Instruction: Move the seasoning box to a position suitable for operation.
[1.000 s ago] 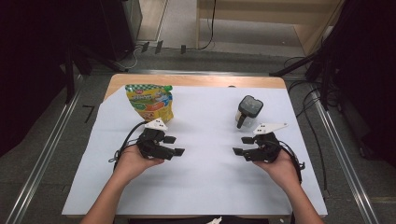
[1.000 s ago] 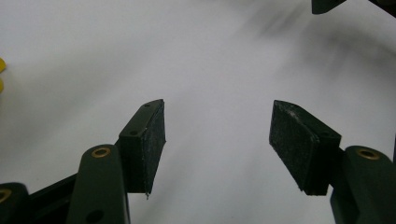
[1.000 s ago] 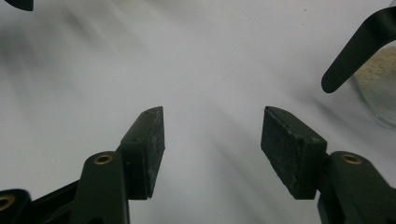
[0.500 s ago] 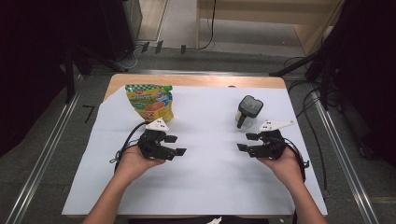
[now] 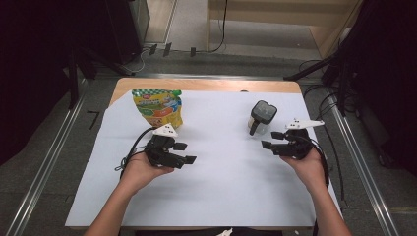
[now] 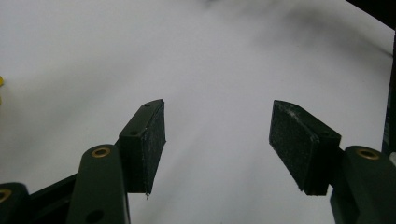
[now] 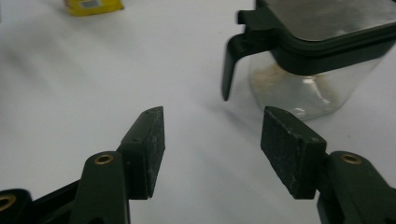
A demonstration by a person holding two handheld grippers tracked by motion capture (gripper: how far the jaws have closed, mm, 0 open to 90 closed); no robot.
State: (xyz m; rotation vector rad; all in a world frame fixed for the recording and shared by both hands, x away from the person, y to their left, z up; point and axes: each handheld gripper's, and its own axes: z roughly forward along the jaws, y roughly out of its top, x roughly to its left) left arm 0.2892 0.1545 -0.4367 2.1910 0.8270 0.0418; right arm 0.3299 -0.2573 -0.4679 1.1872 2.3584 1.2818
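Fingers, right gripper (image 7: 212, 122): spread, nothing between the pads; I see bare white sheet in the gap. Seen from above, this gripper (image 5: 275, 141) sits in my right hand (image 5: 306, 162) near the bench's right edge, just beside the jar (image 5: 260, 118) and short of touching it.

Fingers, left gripper (image 6: 217, 126): spread likewise, pads bare, white sheet beneath. From above, this gripper (image 5: 183, 153) rests in my left hand (image 5: 140, 169), left of the bench's middle, pointing toward the centre.

Jar: clear body, black lid with a black handle, upright on the sheet toward the far right of the bench. In the right gripper view the jar (image 7: 303, 60) stands ahead of the right finger, handle turned toward the gap; a pale residue lies at its bottom, which I cannot identify.

Pouch (image 5: 157, 106): yellow and green, printed, standing toward the far left corner of the bench, just beyond the left gripper and apart from it. Its lower edge shows in the right gripper view (image 7: 93, 6).

Sheet (image 5: 221, 182): white, covering most of the bench (image 5: 206, 84), whose wooden far edge stays uncovered.
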